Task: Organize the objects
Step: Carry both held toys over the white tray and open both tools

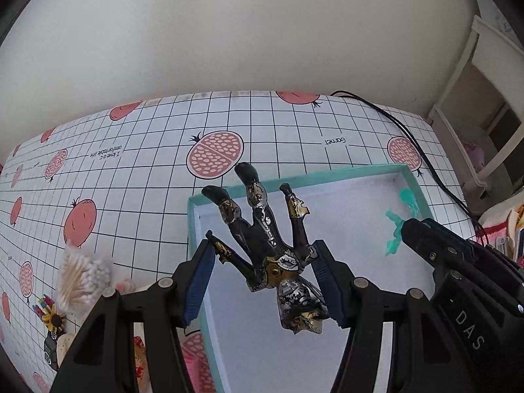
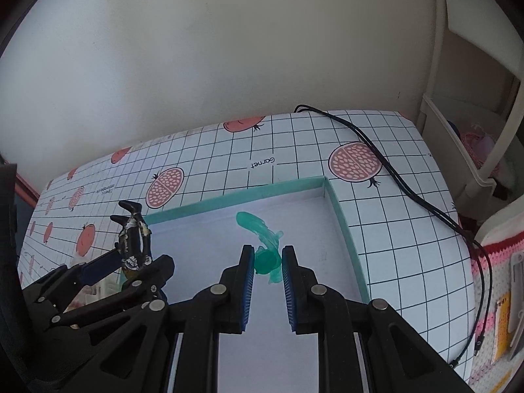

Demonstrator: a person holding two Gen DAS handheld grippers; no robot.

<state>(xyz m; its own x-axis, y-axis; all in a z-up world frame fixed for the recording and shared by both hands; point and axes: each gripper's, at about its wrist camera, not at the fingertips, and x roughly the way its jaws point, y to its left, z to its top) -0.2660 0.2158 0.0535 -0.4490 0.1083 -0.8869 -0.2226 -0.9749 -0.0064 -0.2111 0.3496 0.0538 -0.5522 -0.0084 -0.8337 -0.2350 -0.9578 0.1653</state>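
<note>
A black, gold and silver figurine (image 1: 268, 239) hangs upside down, legs pointing away, over the left edge of a teal-rimmed box (image 1: 294, 180) with a white floor. My left gripper (image 1: 263, 242) is shut on it across an arm and the hip. From the right wrist view the same figurine (image 2: 132, 242) sits at the left gripper's tips by the box's left rim (image 2: 196, 209). A translucent green figure (image 2: 267, 245) is held between the blue pads of my right gripper (image 2: 268, 249), above the box floor. In the left wrist view that gripper (image 1: 409, 229) enters from the right.
The table wears a grid cloth with pomegranate prints (image 1: 214, 154). A bundle of cotton swabs (image 1: 82, 271) and small trinkets (image 1: 52, 317) lie left of the box. A black cable (image 2: 393, 177) runs along the right side. A white shelf unit (image 2: 458, 131) stands beyond the table's right edge.
</note>
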